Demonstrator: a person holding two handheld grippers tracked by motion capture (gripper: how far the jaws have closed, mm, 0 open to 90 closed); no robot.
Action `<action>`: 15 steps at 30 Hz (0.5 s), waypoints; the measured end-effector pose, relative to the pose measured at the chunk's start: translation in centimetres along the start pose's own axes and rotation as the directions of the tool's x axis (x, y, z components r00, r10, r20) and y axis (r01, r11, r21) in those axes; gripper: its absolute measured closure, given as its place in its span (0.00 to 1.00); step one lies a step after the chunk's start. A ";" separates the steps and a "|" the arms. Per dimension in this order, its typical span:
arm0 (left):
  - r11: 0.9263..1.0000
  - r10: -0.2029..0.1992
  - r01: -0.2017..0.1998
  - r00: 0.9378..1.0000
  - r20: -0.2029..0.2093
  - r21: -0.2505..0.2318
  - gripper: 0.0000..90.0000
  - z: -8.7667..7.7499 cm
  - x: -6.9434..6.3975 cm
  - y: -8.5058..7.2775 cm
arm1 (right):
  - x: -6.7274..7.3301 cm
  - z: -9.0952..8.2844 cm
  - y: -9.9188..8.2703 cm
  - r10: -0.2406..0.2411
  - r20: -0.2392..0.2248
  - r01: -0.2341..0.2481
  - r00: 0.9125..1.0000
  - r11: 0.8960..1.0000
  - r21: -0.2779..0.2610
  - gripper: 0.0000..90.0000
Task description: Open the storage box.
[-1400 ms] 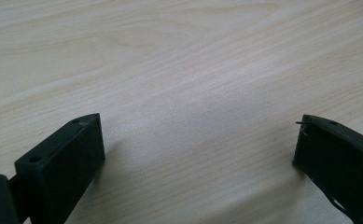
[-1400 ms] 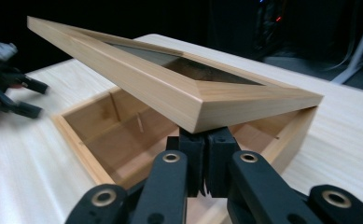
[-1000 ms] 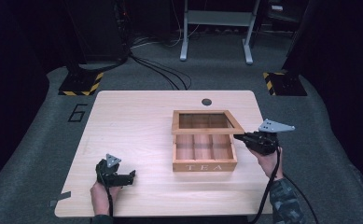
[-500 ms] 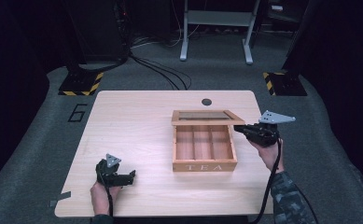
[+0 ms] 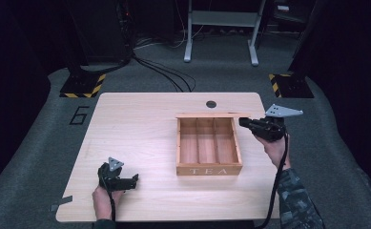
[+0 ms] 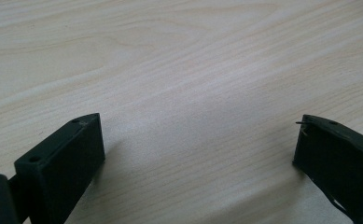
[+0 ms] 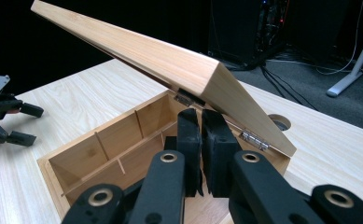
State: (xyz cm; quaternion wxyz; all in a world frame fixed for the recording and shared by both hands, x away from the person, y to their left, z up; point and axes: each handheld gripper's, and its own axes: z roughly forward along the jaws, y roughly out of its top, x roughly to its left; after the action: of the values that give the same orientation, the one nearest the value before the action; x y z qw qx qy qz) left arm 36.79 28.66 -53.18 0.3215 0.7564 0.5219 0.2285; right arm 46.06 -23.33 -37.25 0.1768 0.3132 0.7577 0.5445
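At right of centre in the high view, the tea box point(image 5: 209, 148) sat with its lid point(image 5: 211, 115) swung further toward closing than 1 second before. The right gripper point(image 5: 244, 122), jaws together and empty, pushed it from behind. The left gripper point(image 5: 134, 181), jaws apart, rested lower left.

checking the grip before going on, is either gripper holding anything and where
Nothing is clamped. The right gripper, jaws shut, props the tea box lid from beneath near its hinge. The left gripper is open over the table.

Light wooden table point(image 5: 140, 124), grey carpet floor point(image 5: 35, 148), hazard-striped stand bases point(image 5: 82, 86), grey metal frame point(image 5: 220, 21), dark surroundings
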 end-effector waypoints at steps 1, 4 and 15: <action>1.000 0.000 0.000 1.000 0.000 0.000 0.02 0.0 0.0 0.0 | 0.0 0.0 0.0 0.000 -0.001 0.000 1.000 1.000 0.000 0.96; 1.000 0.000 0.000 1.000 0.000 0.000 0.02 0.0 0.0 0.0 | 0.0 0.0 0.1 0.002 0.001 -0.002 1.000 1.000 0.000 0.95; 1.000 0.001 -0.001 1.000 -0.001 -0.001 0.02 0.0 0.0 0.0 | -0.2 0.1 0.5 0.003 0.001 -0.003 1.000 1.000 0.001 0.95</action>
State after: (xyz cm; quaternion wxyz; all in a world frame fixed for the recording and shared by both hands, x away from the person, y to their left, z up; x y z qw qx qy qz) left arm 36.78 28.65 -53.19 0.3216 0.7562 0.5217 0.2292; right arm 46.43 -23.26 -36.84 0.1760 0.3149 0.7574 0.5442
